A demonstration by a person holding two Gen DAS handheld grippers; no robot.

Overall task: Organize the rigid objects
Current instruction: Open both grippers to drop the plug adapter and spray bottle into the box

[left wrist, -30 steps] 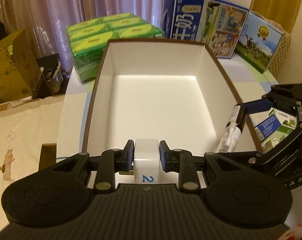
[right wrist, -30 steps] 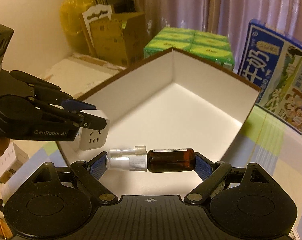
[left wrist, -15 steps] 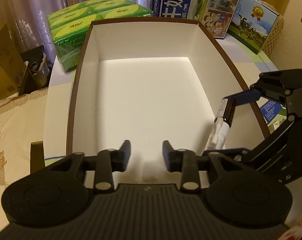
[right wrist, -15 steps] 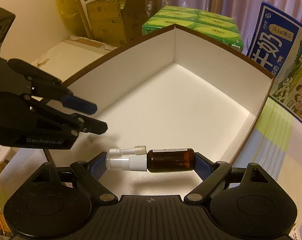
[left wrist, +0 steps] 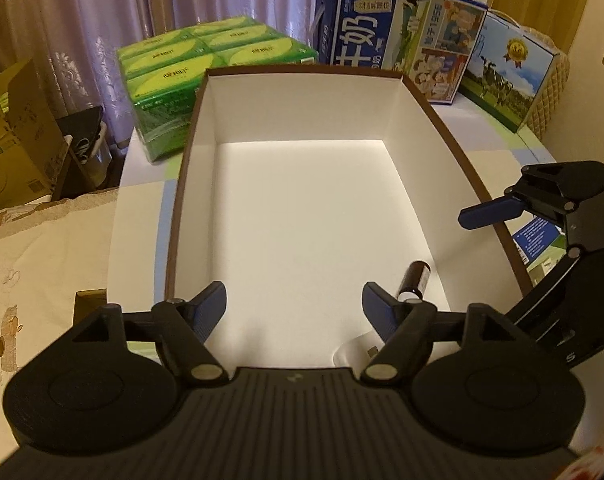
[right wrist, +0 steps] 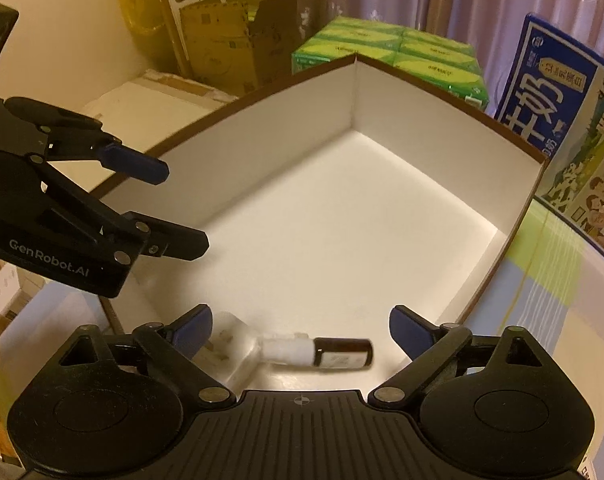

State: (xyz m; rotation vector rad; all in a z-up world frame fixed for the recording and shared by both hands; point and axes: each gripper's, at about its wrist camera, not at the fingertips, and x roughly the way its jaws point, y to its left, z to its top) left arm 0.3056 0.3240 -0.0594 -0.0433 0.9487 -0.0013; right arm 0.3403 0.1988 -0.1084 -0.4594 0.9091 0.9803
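Observation:
A large box with a brown rim and white inside [left wrist: 302,108] fills both views. My left gripper [left wrist: 295,304] hangs over its near end, jaws opening and nothing between them. A white plug adapter [left wrist: 354,354] lies on the box floor below its right finger. Touching the adapter [right wrist: 230,354] is a brown spray bottle [right wrist: 342,354] with a white head, slightly blurred, also on the floor. My right gripper [right wrist: 302,328] is above the bottle, jaws opening and pads clear of it. In the right wrist view the left gripper [right wrist: 170,204] is at the left over the box wall [right wrist: 422,108].
Green tissue packs [left wrist: 206,64] sit behind the box. Blue milk cartons [left wrist: 398,36] stand at the back right. A small blue and white box [left wrist: 538,240] lies outside the right wall. Cardboard boxes [right wrist: 230,40] are stacked beyond the table on the left.
The left gripper let go of the white plug adapter, which dropped into the box. The right gripper then released the spray bottle, which now lies on the box floor.

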